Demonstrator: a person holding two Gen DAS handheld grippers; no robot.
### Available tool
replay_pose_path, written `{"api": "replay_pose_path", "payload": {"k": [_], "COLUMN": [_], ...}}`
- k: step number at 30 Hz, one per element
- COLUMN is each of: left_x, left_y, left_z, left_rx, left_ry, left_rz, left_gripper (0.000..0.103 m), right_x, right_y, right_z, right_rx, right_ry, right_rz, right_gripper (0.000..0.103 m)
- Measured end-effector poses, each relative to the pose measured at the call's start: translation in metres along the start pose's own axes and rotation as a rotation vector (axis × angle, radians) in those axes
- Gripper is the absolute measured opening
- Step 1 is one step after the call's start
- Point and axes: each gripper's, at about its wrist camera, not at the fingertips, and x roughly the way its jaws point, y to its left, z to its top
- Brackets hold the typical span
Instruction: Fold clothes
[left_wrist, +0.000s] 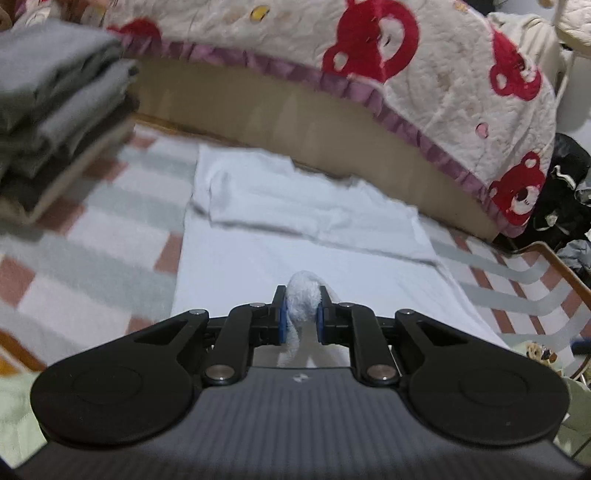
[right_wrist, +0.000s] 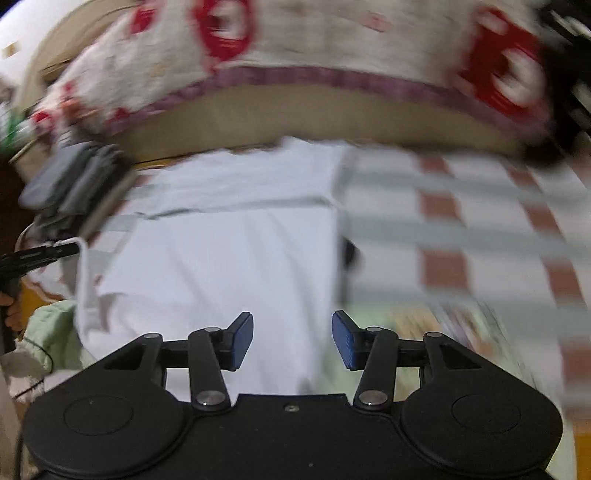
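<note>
**Inspector:** Position of the garment?

**Assistant:** The white garment (left_wrist: 295, 236) lies spread flat on the checked blanket (left_wrist: 110, 229), its far end already folded back over itself into a doubled band. The near edge is lifted off the blanket on one side.

**Inspector:** Left gripper?

**Assistant:** The left gripper (left_wrist: 301, 317) is clenched on a bunched fold of the white garment; the cloth bulges up between the blue pads (left_wrist: 283, 321) and trails down beneath them. In the right wrist view the same gripper (right_wrist: 55, 251) shows at the left edge with a corner of the fabric pinched and raised.

**Inspector:** Right gripper?

**Assistant:** The right gripper (right_wrist: 292, 341) is released, jaws wide apart, nothing between them. It hangs over the near right edge of the garment. That view is motion-blurred.

**Inspector:** Surroundings?

**Assistant:** A stack of folded grey clothes (left_wrist: 55, 110) sits on the blanket to the left of the garment, apart from it. A cream quilt with red bears (left_wrist: 369, 66) and a purple border runs behind
</note>
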Motion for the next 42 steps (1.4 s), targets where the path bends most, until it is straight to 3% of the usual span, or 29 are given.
{"api": "replay_pose_path", "payload": {"k": [4,6,8,9,10,11,15,21,24,27,31,34,37,39,42], "left_x": [-0.01,-0.016,-0.021,-0.023,-0.026,-0.028,-0.041,-0.053,-0.048,-0.014,0.02,0.035,0.06,0.076,0.091], "left_y": [0.001,0.001,0.002,0.002,0.002,0.002,0.003,0.005,0.009,0.014,0.015,0.026,0.045,0.059,0.078], "left_z": [-0.001,-0.002,-0.003,-0.003,-0.003,-0.004,-0.004,0.004,0.012,0.045,0.086,0.091,0.088,0.093,0.11], "left_rx": [0.007,0.01,0.014,0.015,0.017,0.019,0.027,0.017,0.0,0.009,0.083,0.083,0.095,0.077,0.024], "left_ry": [-0.03,-0.044,-0.059,-0.066,-0.074,-0.081,-0.136,-0.269,-0.283,-0.258,-0.306,-0.321,-0.284,-0.258,-0.283], "left_rz": [0.026,0.039,0.052,0.059,0.065,0.072,0.093,0.115,0.137,0.174,0.205,0.203,0.221,0.233,0.186], "left_gripper": [0.014,0.014,0.014,0.014,0.014,0.014,0.014,0.014,0.014,0.012,0.008,0.008,0.007,0.007,0.007], "right_x": [-0.003,0.009,0.015,0.016,0.017,0.018,0.02,0.012,0.019,0.046,0.095,0.123,0.149,0.165,0.18], "right_y": [-0.007,-0.005,-0.002,-0.001,0.0,0.002,0.007,0.017,0.022,0.03,0.039,0.039,0.038,0.035,0.024], "right_z": [-0.042,-0.058,-0.062,-0.06,-0.059,-0.057,-0.05,0.0,0.023,0.054,0.11,0.139,0.165,0.181,0.2], "right_rx": [0.103,0.127,0.119,0.107,0.095,0.084,0.027,-0.035,-0.047,-0.106,-0.105,-0.097,-0.09,-0.086,-0.063], "right_ry": [0.096,0.145,0.122,0.094,0.066,0.038,-0.075,-0.235,-0.31,-0.364,-0.381,-0.371,-0.357,-0.347,-0.353], "right_rz": [0.06,0.112,0.139,0.146,0.153,0.16,0.179,0.124,0.09,0.049,0.002,-0.02,-0.039,-0.052,-0.07], "right_gripper": [0.054,0.059,0.062,0.055,0.022,0.01,0.01,0.009,0.009,0.009,0.009,0.009,0.009,0.009,0.009]}}
